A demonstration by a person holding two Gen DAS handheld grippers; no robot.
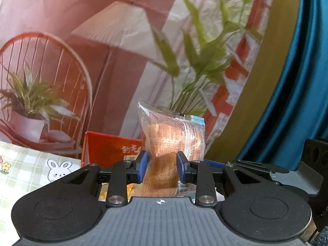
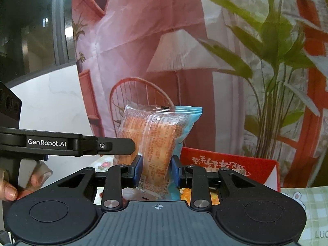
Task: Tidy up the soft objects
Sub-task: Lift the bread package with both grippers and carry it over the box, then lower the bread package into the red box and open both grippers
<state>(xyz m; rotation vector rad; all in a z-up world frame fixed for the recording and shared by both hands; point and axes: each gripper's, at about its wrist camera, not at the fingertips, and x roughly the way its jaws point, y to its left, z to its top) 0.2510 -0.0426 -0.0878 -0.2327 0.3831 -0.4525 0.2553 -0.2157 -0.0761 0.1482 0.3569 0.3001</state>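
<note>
A printed backdrop of a lamp and chair is filling the view behind a red box (image 1: 106,147). I am clamping one bread pack (image 1: 172,141) in the left claw (image 1: 162,167) and another pack (image 2: 155,141) in the right claw (image 2: 156,169), both upright ahead of the pads. Squeezed film may be slipping, or the bread crushing.

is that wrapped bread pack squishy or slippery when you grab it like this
Probably squishy: the bread pack pinches to a waist between the left tongs. Probably slippery too, since its clear wrapper looks glossy. Likely light for its size, standing upright in the right tongs.
</note>
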